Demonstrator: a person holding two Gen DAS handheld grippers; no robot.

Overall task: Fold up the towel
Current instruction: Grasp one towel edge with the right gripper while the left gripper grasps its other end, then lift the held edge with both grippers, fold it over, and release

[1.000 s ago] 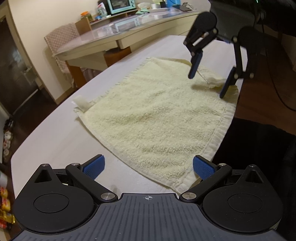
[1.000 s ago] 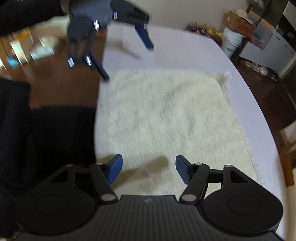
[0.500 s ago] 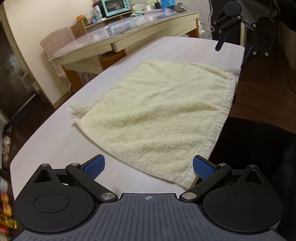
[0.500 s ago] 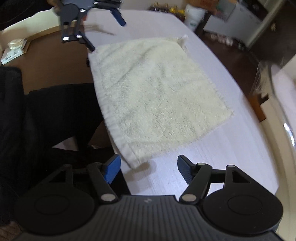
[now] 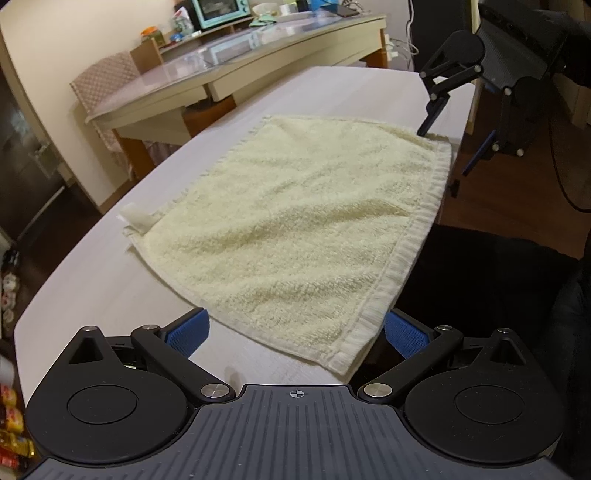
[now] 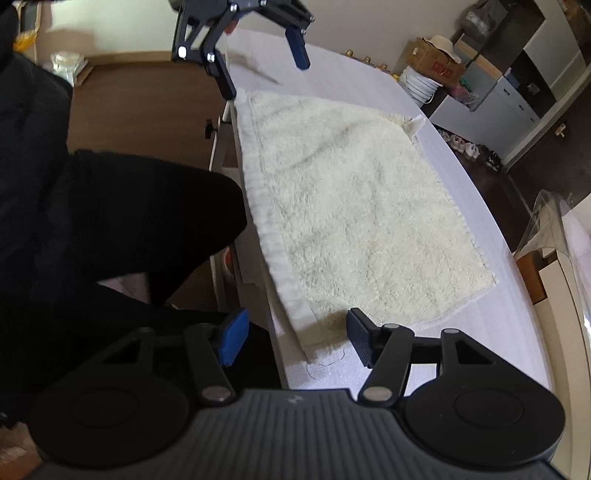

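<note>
- Since a second ago the right hand-held gripper (image 6: 293,341) has swung off the middle of the towel (image 5: 295,229) and over to its near corner by the edge of the surface (image 5: 92,280); back then one towel corner was bunched up under it, and now the towel lies flat again.
- So the towel: pale yellow terry, spread out in one layer on the white surface, not folded at all yet. Its hemmed long side runs right along the surface edge on the person's side and hangs over it a little.
- Small white tag (image 5: 137,218) sticks out at the far left corner in the left wrist view.
- Right hand-held gripper's jaws are about half open and closing in, with the towel's near corner sitting between them in the right wrist view. The pads don't seem to be pressing on the cloth yet.
- Left hand-held gripper (image 5: 295,334) is spread wide, the other near corner of the towel lying between its blue pads (image 5: 186,334), not pinched.
- Each gripper shows up in the other's camera, one at each end of the hemmed edge.
- Person's dark trousers (image 6: 122,221) are right against the surface edge.
- Further out: a long counter with a teal toaster oven (image 5: 218,13), a checked chair (image 5: 107,81), and in the right view some cardboard boxes (image 6: 432,61) and a white bucket (image 6: 419,85) on the floor.
</note>
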